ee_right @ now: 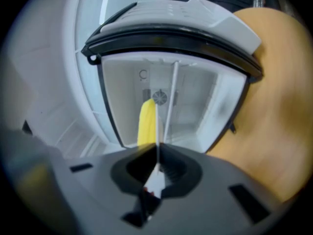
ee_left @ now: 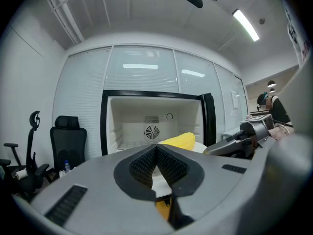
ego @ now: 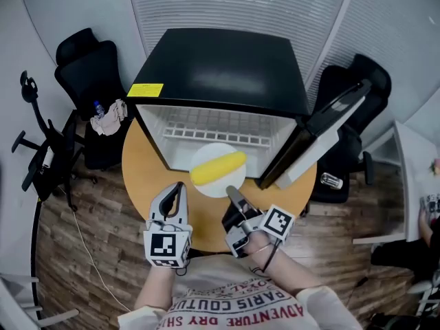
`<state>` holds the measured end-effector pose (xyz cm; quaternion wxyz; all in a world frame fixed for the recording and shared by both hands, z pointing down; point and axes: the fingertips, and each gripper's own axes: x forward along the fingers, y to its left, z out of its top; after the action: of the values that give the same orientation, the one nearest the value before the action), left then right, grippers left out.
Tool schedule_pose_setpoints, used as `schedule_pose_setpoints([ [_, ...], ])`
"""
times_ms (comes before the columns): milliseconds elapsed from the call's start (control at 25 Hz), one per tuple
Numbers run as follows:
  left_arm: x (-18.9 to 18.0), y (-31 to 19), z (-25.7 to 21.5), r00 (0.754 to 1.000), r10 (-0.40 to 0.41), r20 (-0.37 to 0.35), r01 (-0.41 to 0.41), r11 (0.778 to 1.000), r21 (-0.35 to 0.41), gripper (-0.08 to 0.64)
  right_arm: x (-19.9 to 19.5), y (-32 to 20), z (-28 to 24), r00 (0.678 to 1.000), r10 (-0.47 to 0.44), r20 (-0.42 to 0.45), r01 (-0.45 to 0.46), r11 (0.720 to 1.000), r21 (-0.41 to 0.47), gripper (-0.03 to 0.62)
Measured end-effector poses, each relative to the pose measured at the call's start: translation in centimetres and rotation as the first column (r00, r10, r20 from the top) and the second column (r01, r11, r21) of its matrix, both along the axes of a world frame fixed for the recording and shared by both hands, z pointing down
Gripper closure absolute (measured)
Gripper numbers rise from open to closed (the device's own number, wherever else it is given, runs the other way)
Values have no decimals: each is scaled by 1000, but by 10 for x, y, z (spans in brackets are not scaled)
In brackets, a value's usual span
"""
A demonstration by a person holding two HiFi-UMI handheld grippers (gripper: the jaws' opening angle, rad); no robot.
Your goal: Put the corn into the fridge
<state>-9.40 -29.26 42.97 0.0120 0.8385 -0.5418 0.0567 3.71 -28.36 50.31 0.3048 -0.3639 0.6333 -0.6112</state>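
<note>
Surroundings: black office chairs stand left (ego: 86, 60) and right (ego: 371, 81) of the round wooden desk (ego: 144, 163); the left chair's seat carries a small bottle (ego: 98, 108) and a crumpled cloth (ego: 110, 119). A black mini fridge (ego: 227, 67) sits on the desk, with its door (ego: 316, 139) swung open to the right, so the opening faces the person unobstructed. The interior is white, with a wire shelf (ego: 213, 133) at the back that has nothing on it. A white plate (ego: 214, 190) is at the fridge mouth, its far half past the threshold in the head view; whether it rests or is carried cannot be told. The corn (ego: 218, 168) lies on the plate, long axis across the opening, left to right, with the right end slightly farther in. Right gripper (ego: 232, 191): jaws clamped on the plate's near rim, seen edge-on in its own view. Left gripper (ego: 180, 186): just left of the plate, jaws together at the tips, gripping nothing.
</note>
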Motion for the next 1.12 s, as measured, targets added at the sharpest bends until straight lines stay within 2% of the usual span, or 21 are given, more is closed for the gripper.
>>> schedule_pose_setpoints([
  [280, 13, -37, -3, 989, 150, 11, -150, 989, -12, 532, 13, -18, -1, 986, 164, 23, -163, 986, -19, 554],
  [560, 0, -65, -7, 973, 233, 9, -233, 972, -17, 532, 11, -36, -2, 960, 281, 2, -281, 959, -31, 554],
  [840, -8, -81, 2, 956, 293, -7, -293, 956, -35, 532, 7, -59, 4, 938, 344, -27, -345, 937, -48, 554],
  [1120, -16, -94, 10, 952, 306, -23, -306, 950, -53, 532, 3, -82, 12, 928, 370, -45, -372, 926, -69, 552],
])
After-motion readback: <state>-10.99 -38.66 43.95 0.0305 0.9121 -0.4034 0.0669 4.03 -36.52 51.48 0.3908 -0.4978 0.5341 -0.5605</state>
